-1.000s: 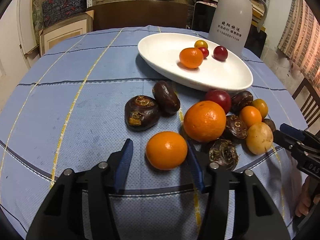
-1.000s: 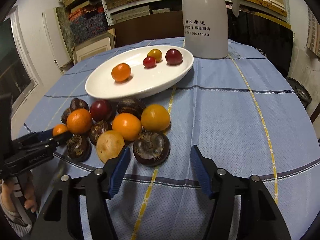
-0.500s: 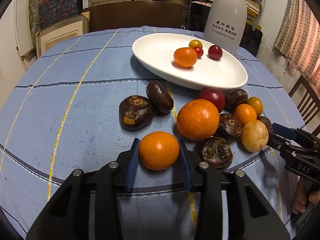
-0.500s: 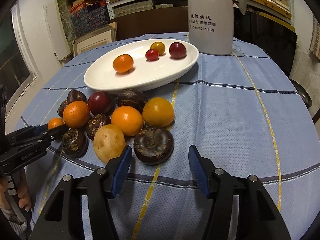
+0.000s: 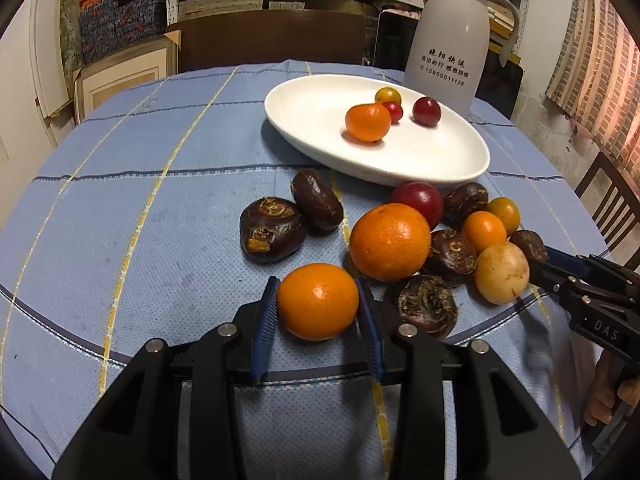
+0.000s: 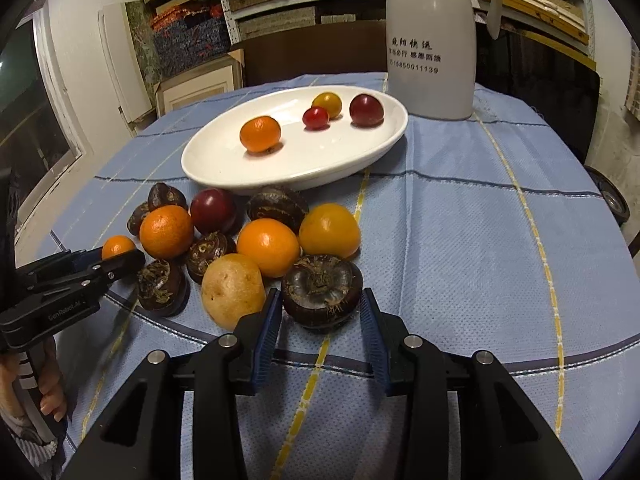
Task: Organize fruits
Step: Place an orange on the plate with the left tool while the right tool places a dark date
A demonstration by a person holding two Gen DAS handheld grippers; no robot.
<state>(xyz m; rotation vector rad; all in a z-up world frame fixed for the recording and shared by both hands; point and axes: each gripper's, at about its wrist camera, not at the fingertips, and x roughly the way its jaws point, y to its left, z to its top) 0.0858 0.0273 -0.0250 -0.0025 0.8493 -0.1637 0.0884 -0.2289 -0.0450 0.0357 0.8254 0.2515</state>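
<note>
We list first the writing: the tall white plastic thermos jug (image 6: 431,40) bears dark Chinese characters above the number 01585001139; the right gripper's (image 6: 319,312) black body, seen from the left wrist view, reads "DAS", and the left gripper's (image 5: 317,304) body, seen from the right wrist view, reads "GenRobot.AI".

On the worktop's blue woven cloth with yellow and navy stripes (image 6: 460,240):
- One glossy white oval ceramic dish (image 6: 224,160), at 12 o'clock of the fruit pile, holding four small round fruits.
- One smooth, dimpled small orange mandarin (image 5: 318,301), on the cloth at 6 o'clock of the pile, pinched between the left gripper's ribbed blue pads (image 5: 265,328).
- One dark brown, flattened water chestnut with a rough fibrous crown (image 6: 322,291), on the cloth between the right gripper's closing jaws; the left pad touches it, the right pad stands just beside.
- One matte tan round fruit (image 6: 233,295), at 9 o'clock of that chestnut, touching it.
</note>
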